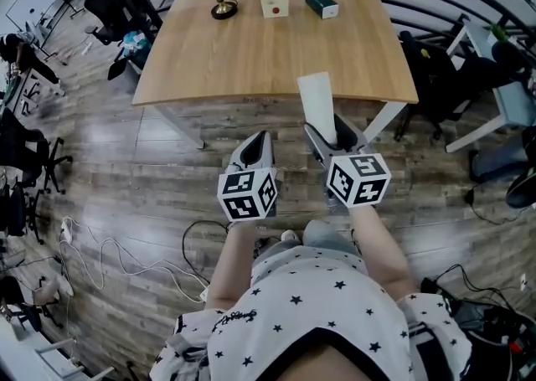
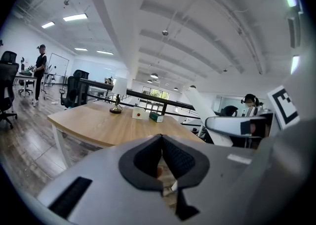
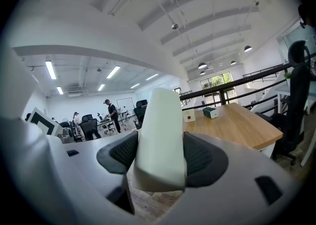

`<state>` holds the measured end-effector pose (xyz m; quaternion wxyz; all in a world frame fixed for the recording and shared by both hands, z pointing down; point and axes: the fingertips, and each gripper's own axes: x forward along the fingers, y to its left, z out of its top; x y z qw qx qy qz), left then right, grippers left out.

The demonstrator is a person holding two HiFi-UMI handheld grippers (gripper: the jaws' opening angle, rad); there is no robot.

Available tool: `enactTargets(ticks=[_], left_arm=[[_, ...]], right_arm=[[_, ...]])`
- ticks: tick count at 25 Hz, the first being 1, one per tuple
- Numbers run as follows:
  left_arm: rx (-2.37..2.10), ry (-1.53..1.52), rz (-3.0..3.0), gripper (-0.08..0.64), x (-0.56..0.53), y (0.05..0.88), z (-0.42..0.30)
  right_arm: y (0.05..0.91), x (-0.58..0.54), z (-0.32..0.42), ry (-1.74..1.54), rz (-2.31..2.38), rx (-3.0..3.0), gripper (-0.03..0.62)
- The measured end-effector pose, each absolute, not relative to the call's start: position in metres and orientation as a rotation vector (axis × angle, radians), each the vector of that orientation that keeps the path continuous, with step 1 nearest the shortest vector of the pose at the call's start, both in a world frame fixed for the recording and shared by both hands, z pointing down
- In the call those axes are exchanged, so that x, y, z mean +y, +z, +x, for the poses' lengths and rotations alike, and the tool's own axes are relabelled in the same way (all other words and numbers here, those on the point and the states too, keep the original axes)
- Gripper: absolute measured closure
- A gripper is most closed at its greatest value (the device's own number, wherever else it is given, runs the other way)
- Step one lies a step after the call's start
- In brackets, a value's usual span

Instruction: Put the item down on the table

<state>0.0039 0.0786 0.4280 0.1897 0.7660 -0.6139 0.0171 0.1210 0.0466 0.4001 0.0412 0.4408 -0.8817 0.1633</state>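
The item is a long white box [image 1: 316, 99], and my right gripper [image 1: 332, 133] is shut on its near end. Its far end reaches over the near edge of the wooden table [image 1: 251, 57]. In the right gripper view the white box [image 3: 160, 135] fills the space between both pads [image 3: 121, 152] and points toward the table [image 3: 242, 127]. My left gripper [image 1: 258, 143] hangs beside it over the floor, short of the table edge. Its jaws meet at the tips with nothing between them [image 2: 161, 140]. The left gripper view also catches the white box [image 2: 206, 108] at the right.
At the table's far edge stand a brass lamp base [image 1: 223, 6], a small white box with a red dot [image 1: 274, 2] and a dark green box [image 1: 321, 2]. Office chairs [image 1: 435, 69] sit to the right of the table. Cables [image 1: 109, 258] lie on the floor at the left.
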Motion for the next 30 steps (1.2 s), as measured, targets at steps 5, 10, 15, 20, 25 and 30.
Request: enactTargets(ticks=[5,10,15,20,25,30], left_arm=[[-1.713,0.062,2.157,0.548,0.071,0.429,-0.012],[-1.710,0.061,2.149,0.548,0.053,0.440,-0.023],[-1.709,0.077,2.145,0.548,0.016,0.447,-0.035],[-1.698,0.098,2.133,0.548,-0.032,0.455,-0.052],[-1.691,0.078,2.140,0.548,-0.091,0.447,-0.064],[-1.710,0.046,2.141,0.548,-0.154,0.435,-0.075]], right_arm=[[0.401,0.040,0.107,0.529,1.363,-2.692,0.311],[0.410,0.025,0.095,0.508,1.356,-2.682,0.311],[0.414,-0.015,0.083,0.505,1.354,-2.682,0.311],[0.422,-0.068,0.063,0.525,1.338,-2.676,0.311],[0.420,-0.127,0.046,0.526,1.318,-2.677,0.311],[0.414,-0.188,0.037,0.513,1.310,-2.681,0.311]])
